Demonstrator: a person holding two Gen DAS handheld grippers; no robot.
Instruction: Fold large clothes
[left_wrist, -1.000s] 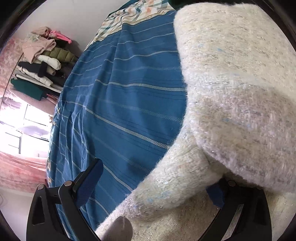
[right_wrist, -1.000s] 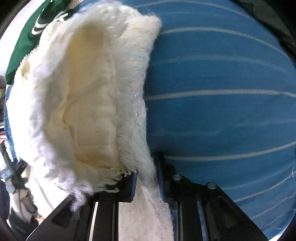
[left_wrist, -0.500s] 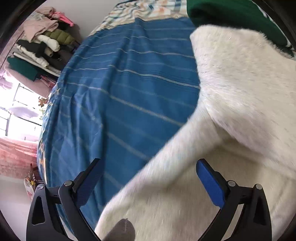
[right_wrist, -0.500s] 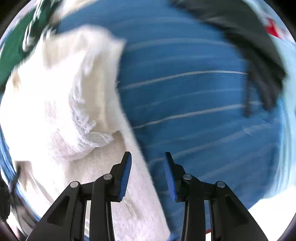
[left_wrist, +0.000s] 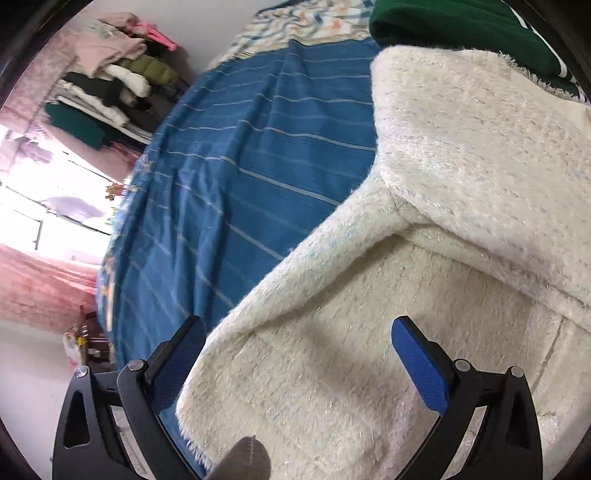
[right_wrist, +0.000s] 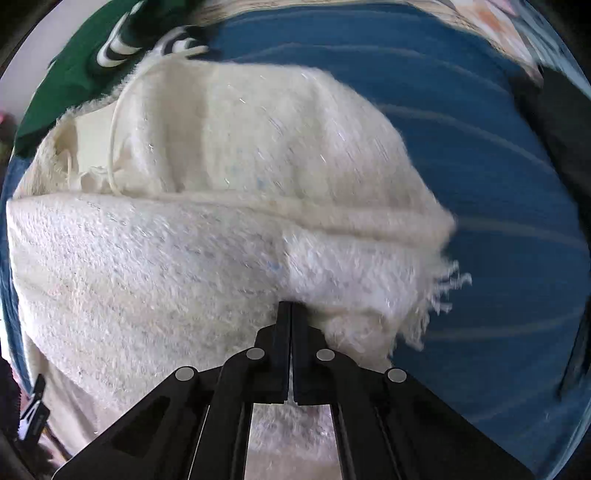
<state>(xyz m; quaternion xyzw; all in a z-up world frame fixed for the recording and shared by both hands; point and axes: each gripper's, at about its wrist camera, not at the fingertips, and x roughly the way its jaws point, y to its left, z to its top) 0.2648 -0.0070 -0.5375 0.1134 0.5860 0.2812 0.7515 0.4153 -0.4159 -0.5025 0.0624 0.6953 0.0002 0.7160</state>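
A fluffy cream garment (left_wrist: 443, 221) lies partly folded on a blue striped bedspread (left_wrist: 240, 166). One fold of it lies over a lower layer. My left gripper (left_wrist: 299, 354) is open and empty just above the garment's near edge. In the right wrist view the garment (right_wrist: 221, 221) fills the middle, with a fringed edge at the right. My right gripper (right_wrist: 290, 314) is shut, its tips pressed into the garment's near fold. The view is blurred, so I cannot tell how much cloth is pinched.
A dark green garment (left_wrist: 461, 29) lies at the far end of the bed, also in the right wrist view (right_wrist: 92, 55). A rack of stacked clothes (left_wrist: 110, 81) stands beyond the bed's left edge, beside a bright window. A dark item (right_wrist: 554, 129) lies at the right.
My left gripper let go of the cream fold and drew back, open. My right gripper opened, shifted along the garment, then shut again at its near fold.
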